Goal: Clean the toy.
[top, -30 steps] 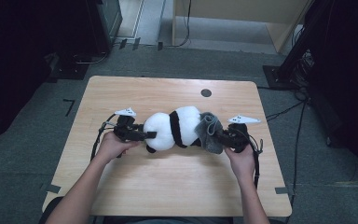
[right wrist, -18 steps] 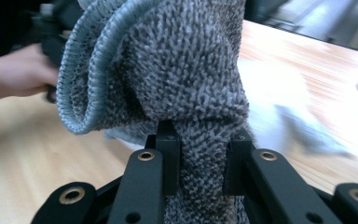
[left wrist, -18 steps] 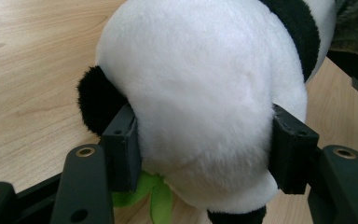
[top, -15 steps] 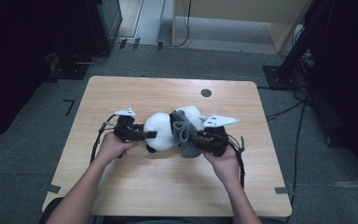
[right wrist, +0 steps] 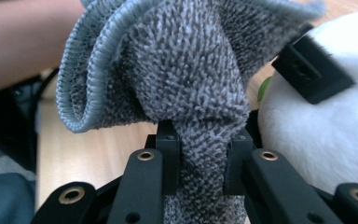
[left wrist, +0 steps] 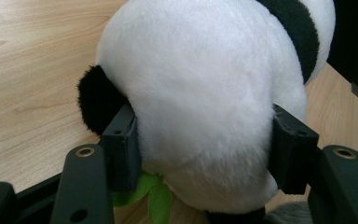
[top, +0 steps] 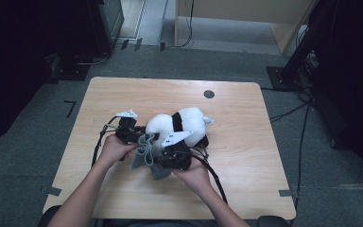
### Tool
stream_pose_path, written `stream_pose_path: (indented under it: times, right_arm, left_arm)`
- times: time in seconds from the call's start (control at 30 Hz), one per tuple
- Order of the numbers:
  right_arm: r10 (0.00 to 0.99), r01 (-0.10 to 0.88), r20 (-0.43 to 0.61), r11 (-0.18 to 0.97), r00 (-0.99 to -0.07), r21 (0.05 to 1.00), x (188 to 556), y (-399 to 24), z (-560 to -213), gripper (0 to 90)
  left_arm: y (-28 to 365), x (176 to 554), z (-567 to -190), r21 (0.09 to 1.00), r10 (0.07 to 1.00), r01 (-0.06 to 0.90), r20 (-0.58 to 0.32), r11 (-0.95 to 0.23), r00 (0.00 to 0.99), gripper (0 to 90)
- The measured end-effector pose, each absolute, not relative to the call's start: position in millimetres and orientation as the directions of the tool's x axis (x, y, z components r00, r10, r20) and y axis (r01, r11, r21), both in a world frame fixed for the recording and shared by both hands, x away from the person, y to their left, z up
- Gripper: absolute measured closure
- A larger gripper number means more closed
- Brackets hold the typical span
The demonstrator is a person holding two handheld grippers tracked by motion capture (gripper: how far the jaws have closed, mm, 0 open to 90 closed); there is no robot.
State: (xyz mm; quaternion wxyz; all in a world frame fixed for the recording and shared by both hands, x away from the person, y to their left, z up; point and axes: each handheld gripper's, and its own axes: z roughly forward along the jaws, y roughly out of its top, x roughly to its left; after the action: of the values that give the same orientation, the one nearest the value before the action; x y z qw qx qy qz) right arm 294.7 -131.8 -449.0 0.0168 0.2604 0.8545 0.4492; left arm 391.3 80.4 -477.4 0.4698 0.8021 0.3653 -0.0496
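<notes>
**A:** Where was the panda plush [top: 182, 124] sitting?

**B:** On the wooden table [top: 246, 156], about at its middle, lying on its side. Its white head end pointed toward the person, and its black-banded body reached away toward the small dark round mark [top: 209, 93] near the table's far edge.

**A:** And the left gripper [top: 144, 137]?

**B:** It was clamped on the panda's head. In the left gripper view both black jaws pressed into the white fur on either side, with a black ear [left wrist: 95, 100] just beside one jaw and a bit of green leaf [left wrist: 151, 193] poking out under the head. The jaws stood partway apart, held that wide by the plush.

**A:** The right gripper [top: 158, 158]?

**B:** Closed tight on a grey knitted cloth [top: 145, 150]. The right gripper view showed the fabric [right wrist: 191, 107] bunched and pinched between the two jaws, its ribbed blue-grey hem curling over to one side. The panda's white fur lay right beside it.

**A:** Where was the cloth compared with the panda?

**B:** At the panda's near end, touching the head, between the two grippers. Both hands sat just on the person's side of the panda, the right hand [top: 194, 174] close behind its gripper and the left hand [top: 113, 149] beside the head.
</notes>
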Motion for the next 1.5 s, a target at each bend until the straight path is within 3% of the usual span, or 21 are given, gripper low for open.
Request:
stream_pose_path:
  times: [0.17,0.27,0.9,1.5]
  right_arm:
    - [0.533,0.469,0.178,0.479,-0.827,0.742,313,-139,-469,74.0]
    - [0.532,0.499,0.231,0.439,-0.814,0.747,320,-152,-474,73.8]
    - [0.667,0.497,0.107,0.429,-0.737,0.754,317,-206,-454,74.6]
    - [0.757,0.559,0.184,0.272,-0.627,0.783,318,-266,-440,73.8]
  left_arm:
    - [81,389,-478,0.72,0.542,0.627,-0.414,-0.298,0.732,38.2]
    - [80,388,-479,0.718,0.55,0.631,-0.414,-0.293,0.726,38.2]
    - [82,388,-479,0.715,0.547,0.632,-0.414,-0.3,0.728,38.5]
    - [79,387,-476,0.702,0.563,0.644,-0.412,-0.305,0.716,38.6]
